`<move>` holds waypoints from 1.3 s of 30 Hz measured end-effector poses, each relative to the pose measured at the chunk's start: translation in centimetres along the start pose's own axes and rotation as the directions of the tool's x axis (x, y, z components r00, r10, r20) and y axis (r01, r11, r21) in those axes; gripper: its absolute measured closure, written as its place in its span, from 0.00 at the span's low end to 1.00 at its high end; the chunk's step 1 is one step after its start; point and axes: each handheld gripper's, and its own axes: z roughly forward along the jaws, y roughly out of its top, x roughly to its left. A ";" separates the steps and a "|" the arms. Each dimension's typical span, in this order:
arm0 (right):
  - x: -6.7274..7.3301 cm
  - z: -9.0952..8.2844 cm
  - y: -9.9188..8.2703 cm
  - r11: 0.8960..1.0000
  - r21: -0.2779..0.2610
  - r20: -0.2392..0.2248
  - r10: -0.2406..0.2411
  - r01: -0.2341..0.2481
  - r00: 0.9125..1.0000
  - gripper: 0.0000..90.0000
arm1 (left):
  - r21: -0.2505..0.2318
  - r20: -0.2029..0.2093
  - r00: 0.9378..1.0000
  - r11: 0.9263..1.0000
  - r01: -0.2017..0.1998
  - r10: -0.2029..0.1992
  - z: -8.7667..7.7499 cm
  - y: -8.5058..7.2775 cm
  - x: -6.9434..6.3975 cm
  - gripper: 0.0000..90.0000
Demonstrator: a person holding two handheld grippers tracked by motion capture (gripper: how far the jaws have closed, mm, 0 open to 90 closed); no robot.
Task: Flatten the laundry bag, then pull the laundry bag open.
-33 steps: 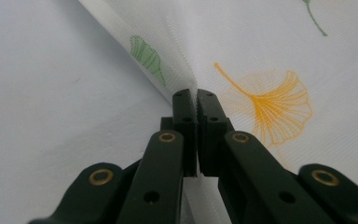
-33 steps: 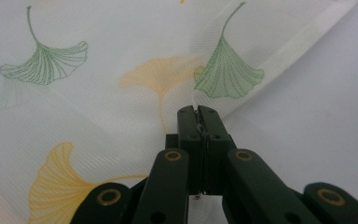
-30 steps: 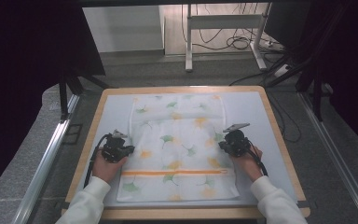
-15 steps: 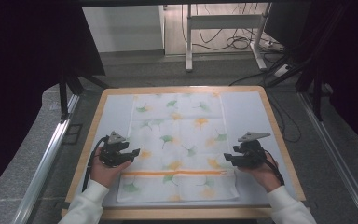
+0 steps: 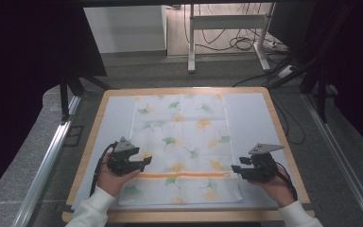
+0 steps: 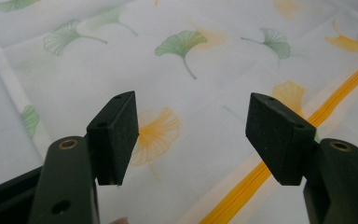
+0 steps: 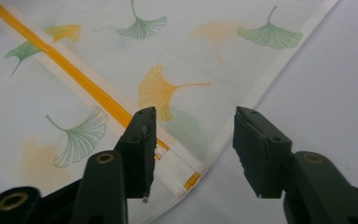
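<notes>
Hovering empty over the cloth, each tool has just parted.

Grey carpet floor surrounds the wood-rimmed counter. Beyond stand a white cabinet, a metal frame and loose cables.

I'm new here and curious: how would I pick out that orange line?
Find the wooden-edged table, then the white leaf-printed cloth spread on it. The orange zipper crosses the cloth near the person's side, the one straight stripe among scattered leaves.
</notes>
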 end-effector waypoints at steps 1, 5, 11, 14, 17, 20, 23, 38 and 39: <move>0.0 0.0 0.0 1.000 0.001 -0.002 -0.001 0.001 1.000 0.57 | -0.007 0.002 1.000 1.000 -0.004 0.004 0.1 0.1 -0.2 0.38; 0.1 0.1 -0.1 1.000 0.010 -0.007 -0.011 0.011 1.000 0.66 | -0.026 0.024 0.999 0.999 -0.022 0.022 0.4 0.4 -0.9 0.38; 0.2 0.3 -0.1 0.999 0.026 -0.026 -0.025 0.026 0.999 0.81 | -0.034 0.080 0.996 0.999 -0.037 0.040 0.8 1.5 -2.7 0.39; 0.4 0.2 -0.1 0.999 0.032 -0.035 -0.036 0.037 0.999 0.88 | -0.010 0.119 0.991 0.998 -0.057 0.058 1.4 2.6 -4.2 0.41; 0.4 0.0 -0.2 0.999 0.033 -0.047 -0.042 0.043 0.998 0.94 | 0.014 0.162 0.984 0.997 -0.082 0.078 2.5 3.8 -5.7 0.45; 0.3 0.0 -0.4 0.998 0.042 -0.045 -0.038 0.040 0.998 0.97 | 0.037 0.204 0.975 0.994 -0.102 0.093 3.9 4.8 -7.3 0.46; 0.3 0.0 -0.4 0.998 0.045 -0.045 -0.034 0.036 0.998 0.99 | 0.051 0.232 0.966 0.991 -0.124 0.109 4.8 5.6 -8.6 0.46; 0.7 1.7 -0.6 0.992 0.115 -0.037 -0.044 0.048 0.998 0.99 | 0.135 0.328 0.935 0.973 -0.185 0.132 9.3 7.4 -13.8 0.49; 0.7 1.7 -0.6 0.991 0.122 -0.035 -0.042 0.046 0.999 0.99 | 0.146 0.338 0.932 0.970 -0.192 0.134 9.8 7.4 -14.2 0.50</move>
